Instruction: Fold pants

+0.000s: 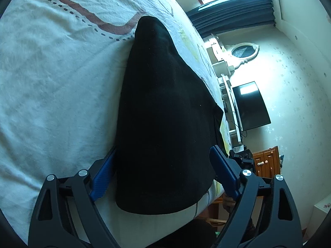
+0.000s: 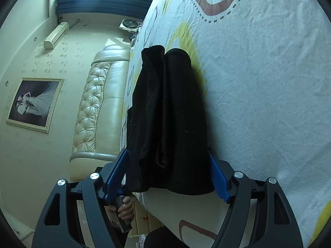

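Observation:
Black pants (image 1: 165, 113) lie on the white patterned bedsheet (image 1: 51, 72), folded lengthwise. In the left wrist view my left gripper (image 1: 163, 155) is open, its blue fingers (image 1: 103, 179) wide apart on either side of the pants' near end. In the right wrist view the pants (image 2: 171, 119) show as doubled layers with a fold line down the middle. My right gripper (image 2: 167, 155) is open too, its blue fingers (image 2: 219, 177) straddling the near end of the cloth. I cannot tell whether the fingers touch the cloth.
The bed edge runs close beside the pants. A wall-mounted television (image 1: 250, 105), a wooden cabinet (image 1: 266, 161) and curtains (image 1: 231, 10) show past it. A padded headboard (image 2: 99, 107), a framed photo (image 2: 35, 103) and an air conditioner (image 2: 55, 35) show in the right wrist view.

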Motion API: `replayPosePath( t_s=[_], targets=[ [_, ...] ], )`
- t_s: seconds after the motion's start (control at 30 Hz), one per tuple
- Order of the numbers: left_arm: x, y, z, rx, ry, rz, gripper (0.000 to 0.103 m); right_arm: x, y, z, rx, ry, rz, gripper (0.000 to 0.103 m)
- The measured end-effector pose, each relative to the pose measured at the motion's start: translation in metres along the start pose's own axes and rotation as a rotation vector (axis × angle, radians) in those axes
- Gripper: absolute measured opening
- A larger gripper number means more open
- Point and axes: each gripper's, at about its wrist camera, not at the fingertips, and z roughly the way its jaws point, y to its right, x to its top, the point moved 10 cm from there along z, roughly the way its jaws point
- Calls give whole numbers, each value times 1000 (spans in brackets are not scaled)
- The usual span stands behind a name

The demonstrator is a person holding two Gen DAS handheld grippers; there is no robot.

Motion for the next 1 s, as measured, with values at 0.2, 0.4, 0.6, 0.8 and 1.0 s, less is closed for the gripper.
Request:
replayPosePath(
  t_s=[0.2,0.4,0.6,0.8,1.0],
  targets=[
    [7,-3,11,87,4,-7,76,-6,-2,14,-131,-50,-102,79],
    [6,-5,13,129,4,28,70,-10,5,10,-169,-50,-117,58],
    [3,-2,15,169,-2,66,58,-12,12,8,-136,-74,-69,40],
    [5,0,16,198,-3,60,52,-11,8,5,-106,-74,-54,35],
    [2,2,14,219,-3,56,50,-12,7,2,-96,-81,-48,34]
  ],
)
